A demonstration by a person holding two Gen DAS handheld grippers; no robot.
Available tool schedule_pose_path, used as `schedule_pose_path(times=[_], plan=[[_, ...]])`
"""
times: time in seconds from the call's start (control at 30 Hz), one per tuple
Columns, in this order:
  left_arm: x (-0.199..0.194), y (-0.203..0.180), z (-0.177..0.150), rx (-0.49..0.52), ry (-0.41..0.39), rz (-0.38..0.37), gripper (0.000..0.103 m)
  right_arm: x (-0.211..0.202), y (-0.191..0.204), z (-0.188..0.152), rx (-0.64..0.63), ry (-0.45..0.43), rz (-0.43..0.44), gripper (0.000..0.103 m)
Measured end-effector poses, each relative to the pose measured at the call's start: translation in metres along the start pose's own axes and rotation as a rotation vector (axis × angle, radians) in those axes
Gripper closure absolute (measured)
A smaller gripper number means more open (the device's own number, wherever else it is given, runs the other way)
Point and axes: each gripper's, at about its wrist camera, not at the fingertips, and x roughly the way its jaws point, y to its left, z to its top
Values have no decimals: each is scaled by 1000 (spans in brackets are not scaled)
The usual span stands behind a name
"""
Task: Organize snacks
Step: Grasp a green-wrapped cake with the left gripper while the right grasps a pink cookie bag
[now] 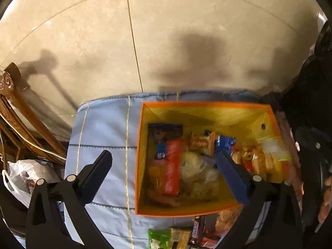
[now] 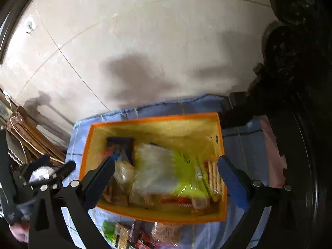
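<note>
Orange bin (image 1: 139, 155), part-filled. Loose snacks (image 1: 186, 237) at 6 o'clock: light, crinkly, crushable; pinch packet edges. Left hand-held gripper (image 1: 164, 161) wide, empty; right hand-held gripper (image 2: 166, 166) likewise.

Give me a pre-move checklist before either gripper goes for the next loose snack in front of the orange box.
1. Left gripper open, nothing between its fingers: ok.
2. Right gripper open, nothing held: ok.
3. Orange box with yellow inside sits upright on the light blue quilted cloth: ok.
4. Room left in the box: cannot tell; the clear and yellow-green wrapped pack and other snacks cover much of the floor.
5. Loose snacks still waiting outside the near wall, such as the green packet: ok, reachable by the look of it.
6. Labels of the loose snacks readable: not ok, blurred.
</note>
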Motion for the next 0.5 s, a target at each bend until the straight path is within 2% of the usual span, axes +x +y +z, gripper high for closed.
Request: schedule_pose_path(times=[0.1, 0.17, 0.3, 0.4, 0.5], plan=[[11, 12, -26, 0, 56, -20, 4, 4, -12, -45, 26, 58, -18, 3], [15, 25, -55, 6, 94, -13, 4, 16, -18, -85, 60, 111, -23, 3], [19, 49, -120, -2, 157, 60, 4, 72, -11, -159, 93, 213, -41, 3], [17, 60, -167, 17, 199, 112, 4, 115, -3, -181, 120, 266, -40, 4], [6, 72, -202, -6, 156, 194, 4, 134, 7, -185, 104, 260, -50, 4]])
